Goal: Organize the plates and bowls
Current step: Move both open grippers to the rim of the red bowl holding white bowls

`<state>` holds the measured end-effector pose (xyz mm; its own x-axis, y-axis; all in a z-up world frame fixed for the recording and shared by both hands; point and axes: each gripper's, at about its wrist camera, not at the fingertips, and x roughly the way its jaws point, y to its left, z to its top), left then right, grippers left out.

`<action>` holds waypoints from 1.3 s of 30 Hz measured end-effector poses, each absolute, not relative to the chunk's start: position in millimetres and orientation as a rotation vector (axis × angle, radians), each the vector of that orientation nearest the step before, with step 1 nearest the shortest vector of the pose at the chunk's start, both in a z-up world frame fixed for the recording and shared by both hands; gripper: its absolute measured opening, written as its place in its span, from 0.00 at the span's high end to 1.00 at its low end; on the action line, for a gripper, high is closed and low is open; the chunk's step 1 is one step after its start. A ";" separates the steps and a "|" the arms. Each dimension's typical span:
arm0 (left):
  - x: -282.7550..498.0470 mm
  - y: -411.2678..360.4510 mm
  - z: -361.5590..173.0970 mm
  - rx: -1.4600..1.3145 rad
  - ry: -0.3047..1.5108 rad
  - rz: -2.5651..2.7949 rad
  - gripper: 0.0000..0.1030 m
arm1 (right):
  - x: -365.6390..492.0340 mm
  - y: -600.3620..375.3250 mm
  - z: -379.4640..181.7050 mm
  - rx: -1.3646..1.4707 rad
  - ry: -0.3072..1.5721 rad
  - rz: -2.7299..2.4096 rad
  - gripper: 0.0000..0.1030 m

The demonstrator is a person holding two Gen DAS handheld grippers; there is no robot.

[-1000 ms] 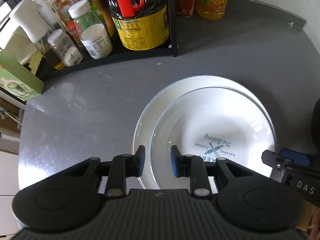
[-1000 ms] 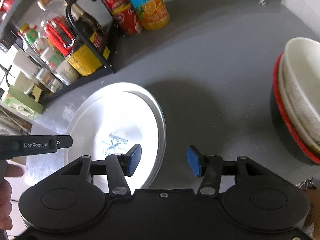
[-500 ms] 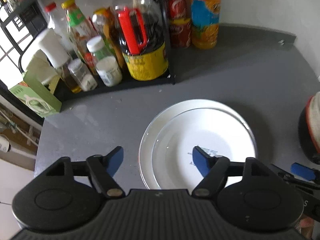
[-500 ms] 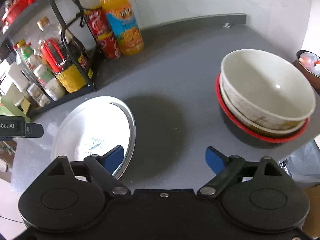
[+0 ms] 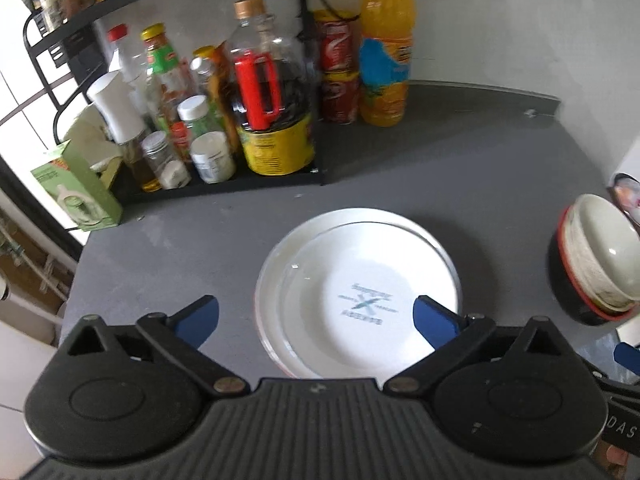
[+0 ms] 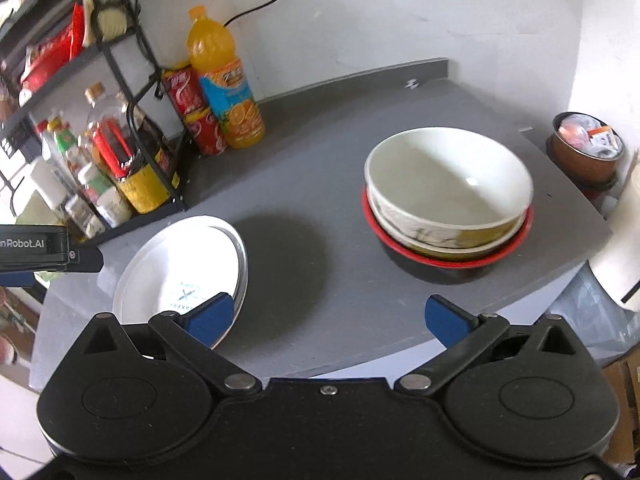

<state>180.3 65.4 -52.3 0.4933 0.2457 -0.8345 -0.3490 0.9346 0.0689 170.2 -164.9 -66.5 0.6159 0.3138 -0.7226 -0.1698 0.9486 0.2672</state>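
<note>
A stack of white plates [image 5: 360, 280] lies on the grey counter; the top one has a blue printed logo. It also shows in the right wrist view [image 6: 176, 268]. A stack of bowls [image 6: 448, 196], a cream bowl on top and a red-rimmed black one at the bottom, stands to the right; it also shows in the left wrist view [image 5: 596, 256]. My left gripper [image 5: 316, 316] is open and empty, raised above the plates' near edge. My right gripper [image 6: 330, 316] is open and empty, raised above the counter between plates and bowls.
A black wire rack [image 5: 224, 184] with bottles and jars stands at the back left. An orange juice bottle [image 5: 386, 48] and red cans [image 5: 336, 68] stand by the wall. A green box [image 5: 76, 192] sits at the left edge. A brown bowl [image 6: 586, 148] is at the far right.
Both grippers opened wide and pulled up and back from the plates. The left had its jaws nearly shut at the top plate's rim a second ago; the plate now lies on the stack.
</note>
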 end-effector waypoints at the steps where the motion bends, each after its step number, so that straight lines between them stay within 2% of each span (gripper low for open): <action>1: 180.0 62.4 -50.6 -0.118 0.991 0.353 0.00 | 169.0 -169.6 -65.9 0.189 0.860 0.270 0.00; 11: 190.8 25.9 -35.9 -0.104 0.967 0.281 0.00 | 163.8 -208.3 -63.8 0.267 0.827 0.187 0.00; 29: 255.0 -34.6 -50.5 -0.091 1.000 0.108 0.00 | 209.8 -257.1 -70.4 0.386 0.874 0.100 0.00; 39: 306.5 -76.4 -71.2 -0.099 1.088 0.022 0.02 | 251.0 -276.6 -91.0 0.478 0.941 0.000 0.00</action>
